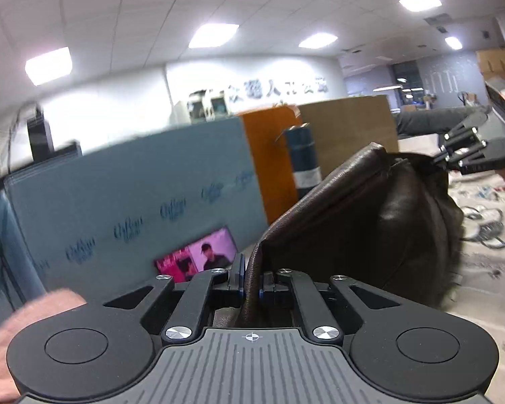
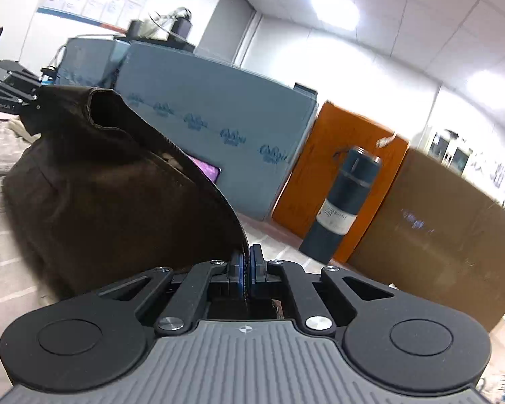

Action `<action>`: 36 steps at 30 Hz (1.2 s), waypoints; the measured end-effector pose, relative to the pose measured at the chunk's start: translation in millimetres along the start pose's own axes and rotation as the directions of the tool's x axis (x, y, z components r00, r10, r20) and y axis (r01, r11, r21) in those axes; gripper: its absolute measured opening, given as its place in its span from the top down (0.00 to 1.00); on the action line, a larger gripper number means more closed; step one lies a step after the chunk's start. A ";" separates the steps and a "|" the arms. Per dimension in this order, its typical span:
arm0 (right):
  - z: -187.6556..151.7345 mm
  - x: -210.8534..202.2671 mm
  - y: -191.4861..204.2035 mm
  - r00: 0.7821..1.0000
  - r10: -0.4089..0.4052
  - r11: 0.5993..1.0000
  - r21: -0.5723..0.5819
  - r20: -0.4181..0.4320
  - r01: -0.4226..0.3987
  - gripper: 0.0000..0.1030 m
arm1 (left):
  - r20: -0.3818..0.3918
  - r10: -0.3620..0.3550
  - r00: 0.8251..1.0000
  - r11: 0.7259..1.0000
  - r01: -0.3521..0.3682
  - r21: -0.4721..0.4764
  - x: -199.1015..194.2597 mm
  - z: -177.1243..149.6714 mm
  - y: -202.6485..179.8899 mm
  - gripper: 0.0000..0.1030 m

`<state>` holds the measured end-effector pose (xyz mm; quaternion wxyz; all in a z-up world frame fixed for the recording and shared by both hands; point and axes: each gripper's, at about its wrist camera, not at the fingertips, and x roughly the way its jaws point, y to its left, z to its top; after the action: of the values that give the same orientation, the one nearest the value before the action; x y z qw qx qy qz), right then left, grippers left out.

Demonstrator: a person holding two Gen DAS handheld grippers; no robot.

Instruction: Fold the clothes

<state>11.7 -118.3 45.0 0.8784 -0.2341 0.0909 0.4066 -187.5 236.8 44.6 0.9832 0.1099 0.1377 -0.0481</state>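
A dark brown leather-like garment [image 1: 370, 215] hangs lifted between both grippers, bulging in the middle. My left gripper [image 1: 251, 281] is shut on one edge of it, the fabric pinched between the blue pads. My right gripper [image 2: 246, 274] is shut on the opposite edge of the garment [image 2: 111, 188]. The right gripper [image 1: 468, 155] shows at the far right of the left wrist view, and the left gripper [image 2: 13, 96] at the far left of the right wrist view. The garment's lower part rests on a patterned cloth [image 1: 488, 235].
A grey-blue panel [image 1: 134, 195] with printed logos stands behind, with an orange board [image 2: 336, 168] and a brown board [image 2: 437, 235] beside it. A dark blue cylinder [image 2: 346, 202] stands before the orange board. A hand [image 1: 20, 336] is at the lower left.
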 end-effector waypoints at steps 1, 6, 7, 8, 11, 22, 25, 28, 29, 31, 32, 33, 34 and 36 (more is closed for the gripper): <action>0.7 10.4 -3.9 1.000 0.007 1.000 0.012 -0.014 -0.007 0.96 | -0.016 -0.003 1.000 1.000 0.003 -0.027 9.0 -2.3 6.5 0.91; -4.5 47.1 -26.5 0.994 0.089 0.984 0.157 -0.059 -0.079 0.95 | -0.081 -0.044 0.996 0.982 0.028 -0.186 44.4 -19.3 35.4 0.88; -6.9 52.5 -33.5 0.993 0.109 0.974 0.207 -0.053 -0.096 0.95 | -0.087 -0.060 0.994 0.975 0.040 -0.219 50.8 -23.5 41.4 0.88; -9.6 57.9 -39.9 0.991 0.125 0.961 0.257 -0.052 -0.107 0.94 | -0.092 -0.074 0.993 0.967 0.049 -0.249 56.3 -28.2 46.3 0.88; -18.4 72.1 -51.0 0.987 0.154 0.931 0.343 -0.054 -0.127 0.90 | -0.104 -0.105 0.989 0.943 0.066 -0.328 70.6 -40.1 57.8 0.85; -57.3 82.4 -79.7 0.994 0.106 0.778 0.622 0.021 -0.096 0.29 | -0.045 -0.220 0.974 0.765 0.143 -0.628 96.7 -81.4 108.5 0.24; -63.0 82.1 -83.7 0.995 0.096 0.736 0.671 0.028 -0.090 0.27 | -0.015 -0.238 0.971 0.717 0.165 -0.677 97.4 -88.3 116.9 0.23; -66.1 74.9 -86.0 0.997 0.066 0.701 0.710 0.029 -0.068 0.26 | -0.024 -0.231 0.973 0.751 0.162 -0.640 94.6 -84.1 110.1 0.20; -67.6 71.1 -86.7 0.998 0.060 0.685 0.726 0.031 -0.064 0.25 | -0.033 -0.221 0.975 0.768 0.153 -0.622 94.4 -82.7 106.8 0.19; -70.3 65.3 -87.6 0.999 0.031 0.666 0.745 0.009 -0.028 0.25 | -0.064 -0.186 0.980 0.802 0.114 -0.586 95.5 -79.7 100.2 0.21; -72.4 62.9 -87.4 1.000 0.011 0.661 0.750 -0.010 0.000 0.25 | -0.088 -0.159 0.983 0.821 0.082 -0.565 95.9 -78.3 97.1 0.26; -74.7 61.7 -87.1 1.000 -0.004 0.654 0.756 -0.031 0.026 0.25 | -0.109 -0.131 0.985 0.839 0.052 -0.541 94.9 -76.4 94.0 0.49; -77.1 60.5 -86.8 0.998 -0.019 0.647 0.761 -0.053 0.053 0.27 | -0.128 -0.098 0.987 0.857 0.018 -0.515 95.1 -74.3 90.8 0.65; -81.7 60.0 -86.4 0.996 -0.031 0.634 0.769 -0.080 0.081 0.29 | -0.138 -0.043 0.989 0.881 -0.027 -0.472 94.0 -70.0 85.1 0.94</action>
<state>118.8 -166.0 -18.2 0.9033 0.1486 0.2743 0.2944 -105.1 329.5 -30.2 0.9675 -0.1302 0.2165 -0.0092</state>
